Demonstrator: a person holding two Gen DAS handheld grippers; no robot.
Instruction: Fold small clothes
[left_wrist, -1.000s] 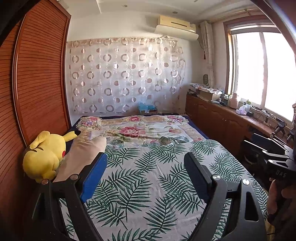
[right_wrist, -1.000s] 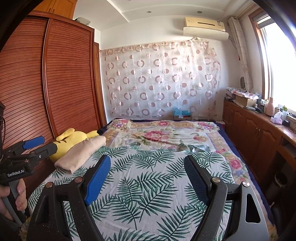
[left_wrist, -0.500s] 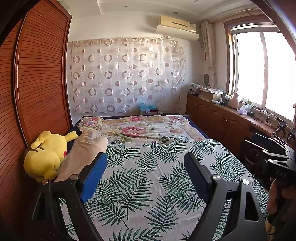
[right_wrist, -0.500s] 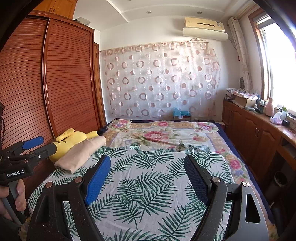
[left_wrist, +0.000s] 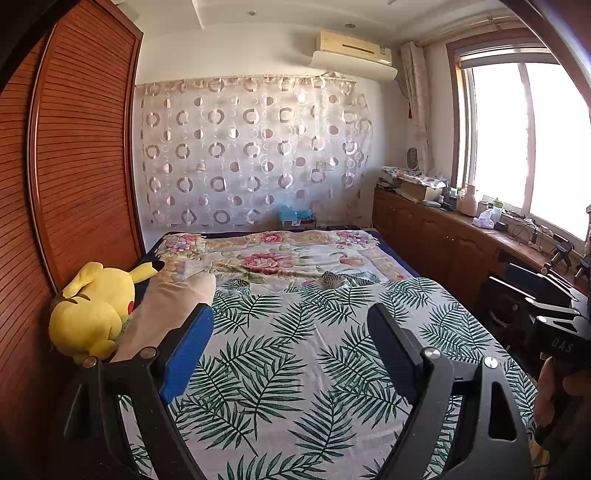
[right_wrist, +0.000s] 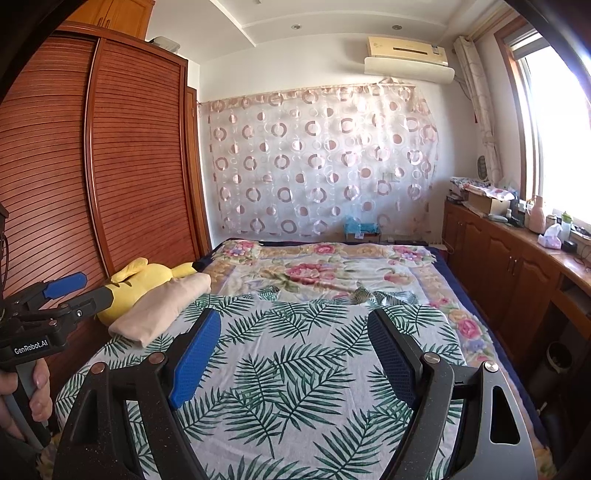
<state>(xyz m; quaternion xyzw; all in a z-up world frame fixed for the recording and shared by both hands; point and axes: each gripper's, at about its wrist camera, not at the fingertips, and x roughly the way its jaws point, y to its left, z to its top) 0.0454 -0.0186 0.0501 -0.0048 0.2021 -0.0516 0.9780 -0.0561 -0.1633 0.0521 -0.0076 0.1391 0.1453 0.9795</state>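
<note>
Sunlight from a wide window (left_wrist: 524, 147) fills a bedroom where a bed (left_wrist: 295, 369) takes up most of the floor, spread with a palm-leaf sheet (right_wrist: 295, 387) near the cameras and a flowered quilt (right_wrist: 325, 269) toward the far end. Along the bed's left edge lies a beige folded cloth (right_wrist: 162, 310), puffy like a small pillow, and whether it is one of the small clothes cannot be told; no other garment shows on the bed. A yellow plush toy (left_wrist: 92, 306) lies just behind it, touching it, against the slatted wooden wardrobe (right_wrist: 110, 166). A sheer curtain with ring patterns (left_wrist: 255, 151) hangs on the far wall under an air conditioner (right_wrist: 406, 55), and a wooden cabinet (left_wrist: 443, 236) below the window carries boxes and bottles. The left gripper (left_wrist: 291, 350) hangs over the leaf sheet with its jaws spread wide and nothing between them; the right-wrist view also shows it at the left edge, held in a hand (right_wrist: 33, 395). The right gripper (right_wrist: 291, 350) likewise stands wide open over the sheet, gripping nothing, well apart from the beige cloth.
</note>
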